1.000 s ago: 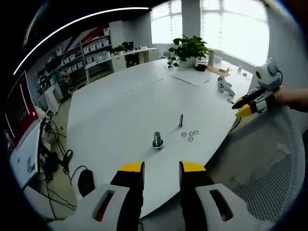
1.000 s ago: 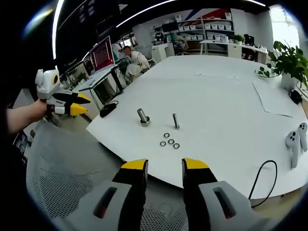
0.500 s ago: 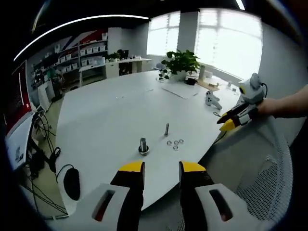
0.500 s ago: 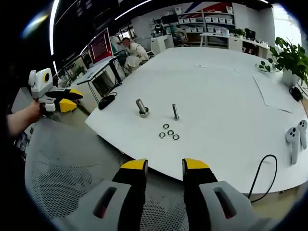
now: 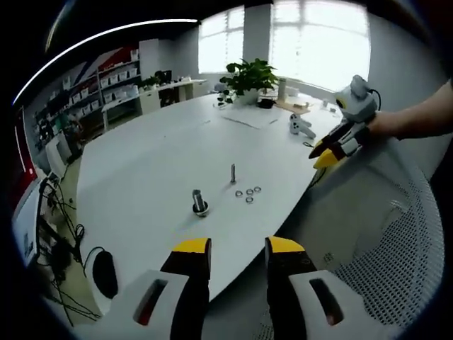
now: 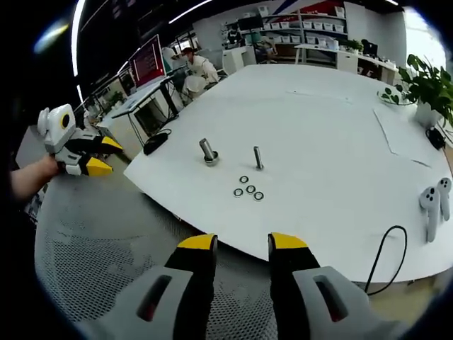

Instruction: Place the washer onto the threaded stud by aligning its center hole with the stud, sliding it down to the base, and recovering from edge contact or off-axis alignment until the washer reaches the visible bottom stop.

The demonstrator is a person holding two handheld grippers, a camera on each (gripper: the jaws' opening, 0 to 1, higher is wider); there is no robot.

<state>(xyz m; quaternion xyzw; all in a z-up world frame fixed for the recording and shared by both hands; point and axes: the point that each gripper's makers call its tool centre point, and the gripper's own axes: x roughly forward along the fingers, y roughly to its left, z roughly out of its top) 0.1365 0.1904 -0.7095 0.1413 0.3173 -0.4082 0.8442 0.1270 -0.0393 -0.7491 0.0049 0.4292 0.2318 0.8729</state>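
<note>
in the left gripper view, the left gripper rises from the bottom centre with its two yellow-tipped jaws parted by a narrow gap and nothing between them. above it the white surface carries two upright metal parts: a thicker bolt on a round base at centre left, and a thinner threaded stud just right of it. three washers lie flat in a tight cluster right of the bolt and below the stud, apart from both. at the upper right the right gripper hangs off the surface edge, held by a hand, its jaws slightly parted and empty. a potted plant stands at the top centre.

in the right gripper view, the left gripper sits at the left edge, jaws a little apart, holding nothing, over a mesh chair. the bolt and stud stand at centre, with four washers clustered just below them on the surface. the right gripper rises from the bottom centre, jaws narrowly apart and empty. two white controllers lie at the right edge beside a black cable.
</note>
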